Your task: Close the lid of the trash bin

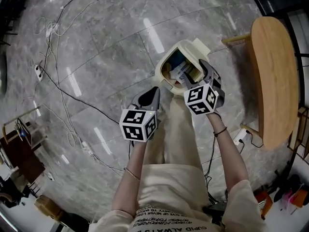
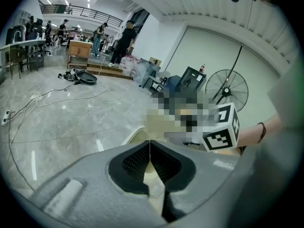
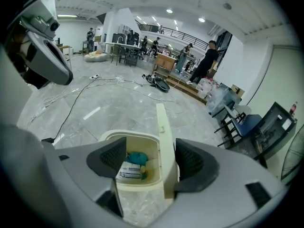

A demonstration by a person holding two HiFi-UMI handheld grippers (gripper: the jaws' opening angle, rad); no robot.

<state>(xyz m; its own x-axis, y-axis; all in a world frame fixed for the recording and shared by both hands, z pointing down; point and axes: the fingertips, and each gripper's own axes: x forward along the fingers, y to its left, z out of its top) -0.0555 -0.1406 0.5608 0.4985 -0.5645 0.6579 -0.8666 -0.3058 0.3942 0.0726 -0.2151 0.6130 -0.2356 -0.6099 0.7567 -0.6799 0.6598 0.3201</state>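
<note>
The trash bin (image 1: pixel 160 71) is set on the floor (image 1: pixel 96 57), lid (image 3: pixel 164 137) upright. It is judged light, stiff plastic, best pushed near its top edge. The right gripper (image 3: pixel 152 161) is spread open with the lid between its jaws, while the left gripper (image 2: pixel 150 163) is closed, empty.

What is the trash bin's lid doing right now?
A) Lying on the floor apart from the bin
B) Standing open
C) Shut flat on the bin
B: the lid stands upright at one side of the trash bin, and rubbish shows inside.
</note>
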